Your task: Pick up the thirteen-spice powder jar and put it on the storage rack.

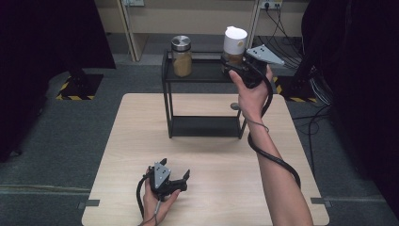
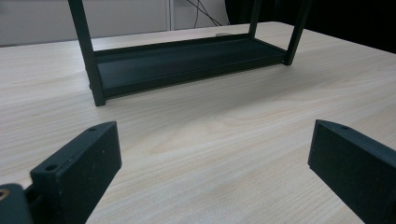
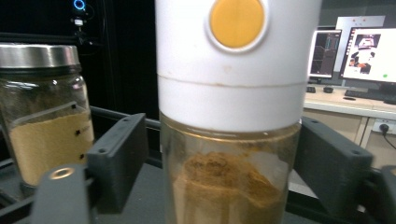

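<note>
A clear jar with a tall white lid [image 1: 234, 44] and brown powder inside stands on the top shelf of a black metal rack [image 1: 202, 74], at its right end. My right gripper [image 1: 233, 63] is up at this jar. In the right gripper view the jar [image 3: 233, 140] sits between the jaws, with a small gap at the left jaw, so the right gripper [image 3: 224, 149] is open around it. A second jar with a metal lid [image 1: 181, 56] [image 3: 42, 126] stands at the shelf's left end. My left gripper [image 1: 176, 167] [image 2: 215, 144] rests open on the table, holding nothing.
The rack's lower shelf [image 2: 187, 65] is bare. A small grey disc [image 1: 234, 106] lies on the light wooden table [image 1: 141, 141] beside the rack's right leg. Dark curtains hang on both sides, and cables run across the floor at the far right [image 1: 291, 56].
</note>
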Demonstrator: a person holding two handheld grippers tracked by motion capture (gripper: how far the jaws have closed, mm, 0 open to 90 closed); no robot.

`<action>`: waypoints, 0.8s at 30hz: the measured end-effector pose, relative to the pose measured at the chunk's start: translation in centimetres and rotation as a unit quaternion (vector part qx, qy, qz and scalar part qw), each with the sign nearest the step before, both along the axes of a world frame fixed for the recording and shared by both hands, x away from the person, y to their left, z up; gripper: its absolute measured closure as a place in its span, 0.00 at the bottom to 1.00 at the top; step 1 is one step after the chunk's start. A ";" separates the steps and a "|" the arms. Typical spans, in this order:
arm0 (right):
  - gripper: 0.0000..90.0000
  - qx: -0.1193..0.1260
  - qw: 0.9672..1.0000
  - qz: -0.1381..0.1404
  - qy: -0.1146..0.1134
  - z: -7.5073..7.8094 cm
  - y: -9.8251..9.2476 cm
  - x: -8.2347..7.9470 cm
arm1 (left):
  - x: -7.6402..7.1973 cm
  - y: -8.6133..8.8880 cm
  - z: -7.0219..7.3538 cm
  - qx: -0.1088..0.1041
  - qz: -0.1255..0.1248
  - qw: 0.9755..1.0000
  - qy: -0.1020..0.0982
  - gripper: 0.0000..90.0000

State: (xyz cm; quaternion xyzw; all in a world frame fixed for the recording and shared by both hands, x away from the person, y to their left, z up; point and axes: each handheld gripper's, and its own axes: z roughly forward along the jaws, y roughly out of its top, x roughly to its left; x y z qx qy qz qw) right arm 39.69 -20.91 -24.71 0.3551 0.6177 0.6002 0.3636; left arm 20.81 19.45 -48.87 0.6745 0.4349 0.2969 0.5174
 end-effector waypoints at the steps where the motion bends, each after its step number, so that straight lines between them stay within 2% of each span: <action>1: 0.13 0.003 1.000 -0.002 0.000 0.0 0.1 -0.1 | 0.0 0.0 0.0 0.000 0.000 1.000 0.000 0.02; 2: 0.09 0.005 1.000 -0.007 -0.001 0.0 0.3 -0.2 | 0.0 0.0 0.0 0.000 0.000 1.000 0.000 0.02; 5: 0.06 0.006 1.000 -0.013 -0.005 0.0 0.6 -0.4 | 0.0 0.0 0.0 0.000 0.000 1.000 -0.001 0.02; 15: 0.05 0.003 1.000 0.004 -0.010 -0.1 0.2 -0.5 | 0.0 0.0 0.0 0.001 0.000 1.000 0.000 0.02; 24: 0.04 -0.003 1.000 0.013 -0.020 -0.2 -0.3 -1.3 | -0.1 0.0 -0.1 -0.001 0.001 1.000 -0.002 0.02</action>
